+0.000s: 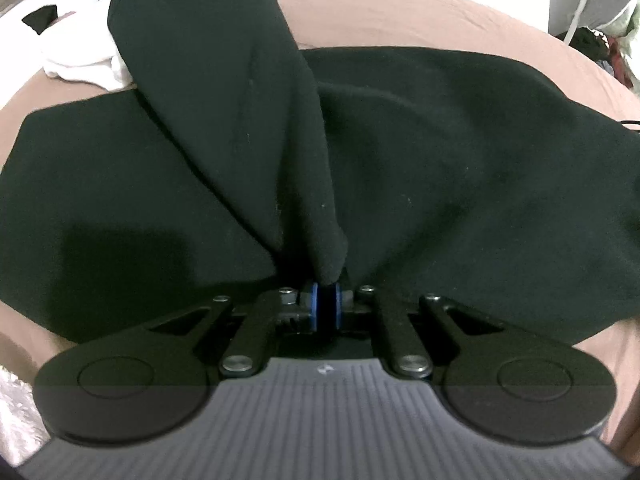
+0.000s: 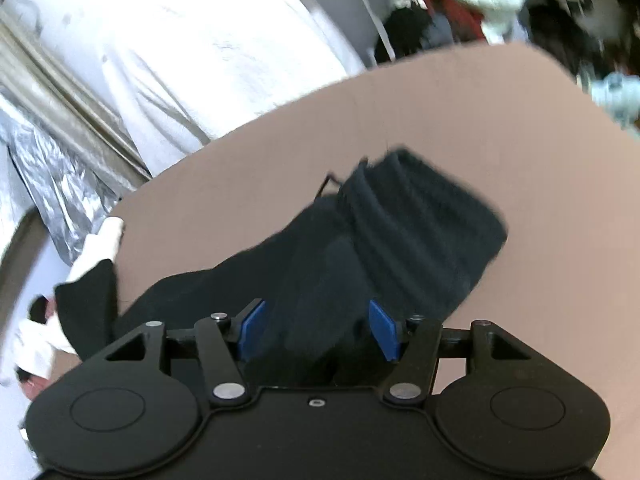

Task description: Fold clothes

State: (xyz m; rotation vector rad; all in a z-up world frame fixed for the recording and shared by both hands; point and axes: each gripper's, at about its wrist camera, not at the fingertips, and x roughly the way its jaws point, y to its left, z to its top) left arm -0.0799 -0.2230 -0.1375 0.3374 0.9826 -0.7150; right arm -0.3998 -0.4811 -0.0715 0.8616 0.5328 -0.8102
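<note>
A black garment (image 1: 420, 152) lies spread on a brown bed sheet (image 1: 380, 16). My left gripper (image 1: 326, 300) is shut on a fold of the black garment, and a long flap of it (image 1: 224, 92) rises from the jaws toward the far left. In the right wrist view my right gripper (image 2: 320, 330) is open, its blue pads (image 2: 384, 334) wide apart on either side of the garment's ribbed waistband end (image 2: 420, 232), which lies on the sheet (image 2: 440, 104).
White clothes (image 1: 80, 60) lie beyond the garment at the far left. A pile of mixed clothes (image 2: 460, 8) sits past the bed's far edge. A white cloth (image 2: 180, 52) and silver foil (image 2: 52, 168) lie to the left of the bed.
</note>
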